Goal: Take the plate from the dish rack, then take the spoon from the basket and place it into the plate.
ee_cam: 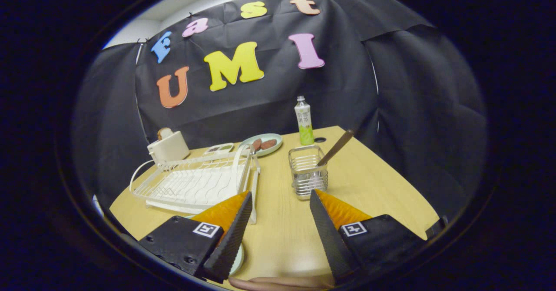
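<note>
Spoon (335, 148) stands in the wire basket (307, 170), its handle leaning out toward one o'clock, just ahead of the tongs (280, 200), which gape wide and hold nothing. It looks light, stiff and probably slick, so I'd pinch mid-handle. Plate (237, 260) edge peeks beneath the left finger; rack (195, 182) sits at ten o'clock on the surface (373, 186).

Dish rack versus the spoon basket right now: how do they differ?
The dish rack is white, wide, low and holds nothing; the basket is small, upright, metallic and holds the spoon, leaning out. The rack sits beyond one finger of the open gripper, the basket just ahead of the other. Both are wire.
</note>
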Demonstrator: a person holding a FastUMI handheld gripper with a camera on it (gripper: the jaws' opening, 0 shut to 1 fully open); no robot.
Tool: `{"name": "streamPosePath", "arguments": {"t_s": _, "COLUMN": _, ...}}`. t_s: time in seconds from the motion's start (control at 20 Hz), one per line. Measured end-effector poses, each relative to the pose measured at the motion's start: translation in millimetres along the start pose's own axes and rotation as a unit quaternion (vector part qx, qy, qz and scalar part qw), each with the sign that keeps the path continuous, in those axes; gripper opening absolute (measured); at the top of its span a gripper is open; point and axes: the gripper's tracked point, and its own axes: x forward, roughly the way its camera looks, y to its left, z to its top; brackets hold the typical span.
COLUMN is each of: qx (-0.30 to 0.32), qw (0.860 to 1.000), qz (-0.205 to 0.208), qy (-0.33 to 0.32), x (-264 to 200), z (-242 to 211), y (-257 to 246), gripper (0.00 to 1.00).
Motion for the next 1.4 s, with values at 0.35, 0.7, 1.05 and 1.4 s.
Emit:
{"name": "streamPosePath", "arguments": {"t_s": 0.35, "qx": -0.021, "qw": 1.000, "qz": -0.007, "qy": -0.020, "x": 52.4, "z": 17.9, "y": -53.8, "gripper": 0.98}}
{"name": "streamPosePath", "arguments": {"t_s": 0.7, "qx": -0.077, "qw": 0.997, "qz": -0.020, "qy": -0.022, "x": 91.1, "z": 39.8, "y": -61.4, "gripper": 1.00}}
{"name": "streamPosePath", "arguments": {"t_s": 1.05, "qx": -0.098, "qw": 0.995, "qz": 0.001, "qy": 0.010, "x": 130.6, "z": 45.5, "y": -41.9, "gripper": 0.82}}
{"name": "streamPosePath", "arguments": {"t_s": 1.4, "qx": -0.099, "qw": 0.994, "qz": -0.022, "qy": 0.031, "x": 165.5, "z": 51.2, "y": -47.1, "gripper": 0.49}}
